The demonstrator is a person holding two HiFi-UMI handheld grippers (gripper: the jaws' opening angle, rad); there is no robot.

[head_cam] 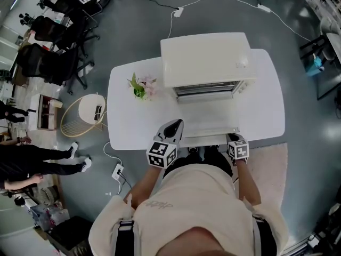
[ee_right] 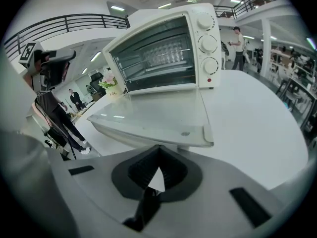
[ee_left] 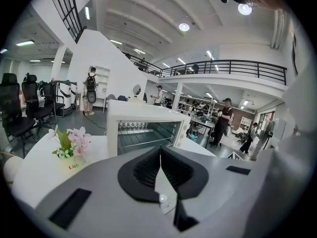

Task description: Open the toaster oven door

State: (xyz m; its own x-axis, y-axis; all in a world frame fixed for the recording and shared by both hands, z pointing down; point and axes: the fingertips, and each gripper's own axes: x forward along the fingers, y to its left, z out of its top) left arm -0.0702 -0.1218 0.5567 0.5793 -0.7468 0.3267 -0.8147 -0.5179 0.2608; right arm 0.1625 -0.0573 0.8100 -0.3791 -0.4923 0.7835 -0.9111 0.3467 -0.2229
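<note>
Toaster oven (head_cam: 205,63) sits at the back centre of the white worktop (head_cam: 128,116), with a small pot of flowers (head_cam: 141,87) to its left.

Door (ee_right: 153,115) is swung fully down and lies about level, out toward the person. The cavity is exposed and the wire rack (ee_right: 163,58) is visible inside.

Left gripper (head_cam: 173,128): jaws pressed together, nothing between them. It is held above the near edge of the worktop, just left of the door.

Right gripper (head_cam: 237,143): jaws likewise closed and empty, just short of the door's front right corner and not touching it.

Judgement: the opening is done — nothing is left but to draw both grippers clear.
</note>
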